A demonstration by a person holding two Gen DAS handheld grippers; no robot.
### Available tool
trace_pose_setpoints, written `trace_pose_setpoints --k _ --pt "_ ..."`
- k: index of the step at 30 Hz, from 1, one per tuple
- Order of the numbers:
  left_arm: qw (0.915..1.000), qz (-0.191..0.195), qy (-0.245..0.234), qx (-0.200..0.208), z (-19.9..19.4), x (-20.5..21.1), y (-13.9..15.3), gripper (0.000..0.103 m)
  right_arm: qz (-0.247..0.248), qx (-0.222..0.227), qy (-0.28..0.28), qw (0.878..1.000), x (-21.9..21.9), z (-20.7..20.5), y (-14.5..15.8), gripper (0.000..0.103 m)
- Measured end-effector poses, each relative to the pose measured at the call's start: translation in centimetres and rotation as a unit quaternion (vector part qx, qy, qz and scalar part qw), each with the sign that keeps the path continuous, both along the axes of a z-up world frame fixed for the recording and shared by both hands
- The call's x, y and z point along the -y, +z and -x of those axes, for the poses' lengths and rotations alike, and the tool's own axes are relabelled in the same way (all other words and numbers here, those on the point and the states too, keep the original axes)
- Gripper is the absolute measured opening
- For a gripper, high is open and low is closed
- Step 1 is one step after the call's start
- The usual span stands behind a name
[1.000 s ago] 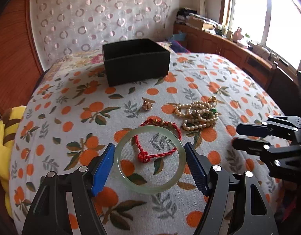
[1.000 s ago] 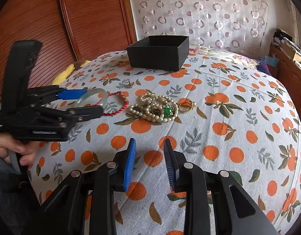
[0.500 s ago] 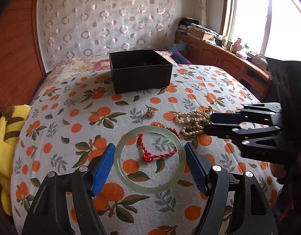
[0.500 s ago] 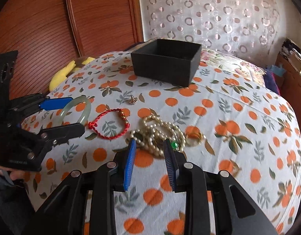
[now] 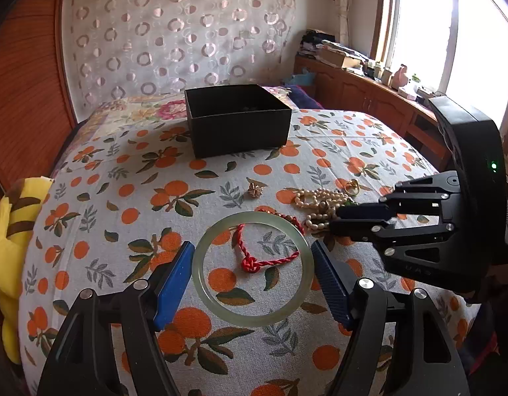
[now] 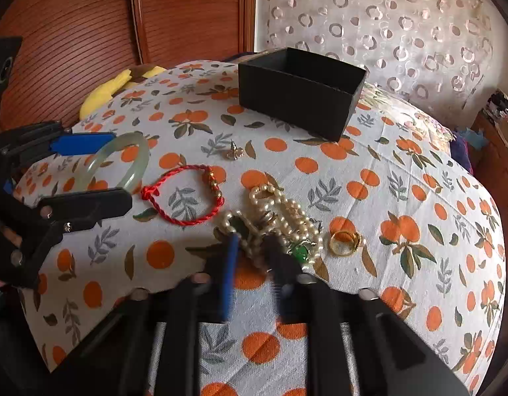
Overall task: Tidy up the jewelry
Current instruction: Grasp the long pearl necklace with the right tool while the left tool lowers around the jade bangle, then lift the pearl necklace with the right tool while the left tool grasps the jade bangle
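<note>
Now lifted higher off the cloth [image 5: 121, 178], green bangle [image 5: 252, 269] held between left gripper [image 5: 252, 275] fingers. Right gripper [image 6: 252, 254], fingers a little apart, moved in over the pearl necklace [image 6: 280, 214]. Black box [image 5: 237, 118] behind, unmoved.

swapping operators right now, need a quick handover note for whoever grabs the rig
Left gripper: shut on the jade bangle, held above the cloth.
Right gripper: fingers part open, tips at the pearl necklace; nothing gripped yet, as far as the blurred view shows.
On the cloth: red cord bracelet, gold ring, small earring, pearls with a green pendant.
Black box stands open at the far side; its contents cannot be seen.
Left: drop the bangle in the box, then the pearls, bracelet, ring and earring.
</note>
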State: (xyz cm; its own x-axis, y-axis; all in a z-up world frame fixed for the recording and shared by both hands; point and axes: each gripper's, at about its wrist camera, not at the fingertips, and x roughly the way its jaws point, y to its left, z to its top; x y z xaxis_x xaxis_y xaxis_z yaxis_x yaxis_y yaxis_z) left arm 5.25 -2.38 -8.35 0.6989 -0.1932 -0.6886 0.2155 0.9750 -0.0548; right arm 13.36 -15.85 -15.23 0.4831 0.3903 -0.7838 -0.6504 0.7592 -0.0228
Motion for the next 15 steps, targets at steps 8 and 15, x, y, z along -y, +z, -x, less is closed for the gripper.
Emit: trace_pose_setpoints --k 8,15 --pt "1.0000 -0.001 -0.002 0.000 0.1 0.1 0.0 0.069 -0.023 0.016 -0.013 1.000 1.1 0.2 1.1 0.006" --pt "1.0000 0.001 0.000 0.005 0.2 0.1 0.3 0.069 -0.055 0.058 -0.026 0.996 2.2 0.0 4.9 0.006"
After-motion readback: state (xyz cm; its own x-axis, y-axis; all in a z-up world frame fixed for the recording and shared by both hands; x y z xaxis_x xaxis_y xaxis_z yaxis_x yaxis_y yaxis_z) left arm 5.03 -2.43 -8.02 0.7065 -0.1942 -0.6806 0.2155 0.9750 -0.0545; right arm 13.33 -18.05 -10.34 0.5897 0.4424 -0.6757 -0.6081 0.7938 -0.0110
